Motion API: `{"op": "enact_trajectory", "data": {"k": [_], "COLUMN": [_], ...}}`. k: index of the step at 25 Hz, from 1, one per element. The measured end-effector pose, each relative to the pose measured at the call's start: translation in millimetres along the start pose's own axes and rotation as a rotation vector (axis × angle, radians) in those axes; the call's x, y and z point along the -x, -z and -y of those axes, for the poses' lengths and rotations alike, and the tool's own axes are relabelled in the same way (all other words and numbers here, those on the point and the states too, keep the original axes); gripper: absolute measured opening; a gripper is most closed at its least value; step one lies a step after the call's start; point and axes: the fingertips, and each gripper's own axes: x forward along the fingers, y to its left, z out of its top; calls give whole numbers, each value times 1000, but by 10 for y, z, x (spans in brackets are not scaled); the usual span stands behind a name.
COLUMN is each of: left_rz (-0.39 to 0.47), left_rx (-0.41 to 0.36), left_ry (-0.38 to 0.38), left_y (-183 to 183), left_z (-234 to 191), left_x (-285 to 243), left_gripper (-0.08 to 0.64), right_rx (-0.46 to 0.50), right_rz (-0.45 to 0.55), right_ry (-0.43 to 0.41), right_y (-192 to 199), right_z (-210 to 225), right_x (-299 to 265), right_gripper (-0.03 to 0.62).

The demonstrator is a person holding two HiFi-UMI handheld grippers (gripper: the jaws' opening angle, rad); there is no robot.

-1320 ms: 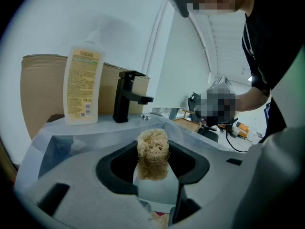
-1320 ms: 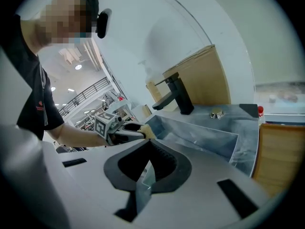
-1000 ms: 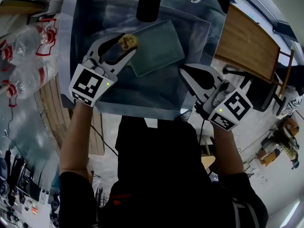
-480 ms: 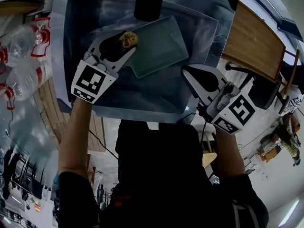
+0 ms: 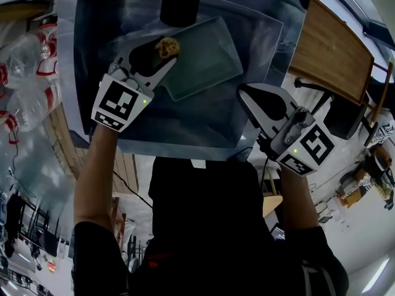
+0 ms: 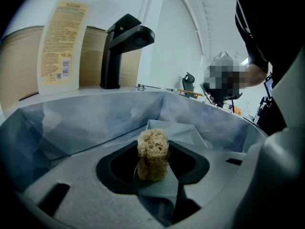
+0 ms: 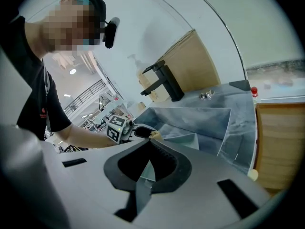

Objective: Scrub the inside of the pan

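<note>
Grey sink basin [image 5: 185,134] fills the upper half of the head view, with a black faucet [image 5: 181,2] at its top edge and a detergent bottle [image 6: 59,46] beside the tap. A rectangular pan [image 5: 207,60] lies in the basin, upper centre. The left gripper [image 5: 164,50] pinches a tan fibrous scrubber [image 5: 167,44] at the pan's upper left end. The right gripper [image 5: 243,91], lower right near the sink rim, has its jaws pressed together with nothing between them.

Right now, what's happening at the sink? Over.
Left gripper shut on scrubber, at edge of pan. Right gripper shut, empty, over corner of sink. Nothing blocking.
</note>
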Motion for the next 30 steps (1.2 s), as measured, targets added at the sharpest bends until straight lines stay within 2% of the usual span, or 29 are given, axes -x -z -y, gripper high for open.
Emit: {"op": "enact_trajectory", "data": {"k": [18,22,30], "left_rz": [6,-2,-13], "left_rx": [-28,-57,-75], "left_ry": [49,61,57], "left_y": [-406,-505,-528], "left_z": [199,280,317], "left_x": [-737,-858,-661], "left_gripper": [190,190,190], "right_rx": [-42,-43,-26], "right_rz": [58,68,72], "right_ry": [47,54,33], "right_y": [20,10,-33], "right_z": [413,463,353], "right_x": [564,671,628], "right_gripper": [5,5,5]}}
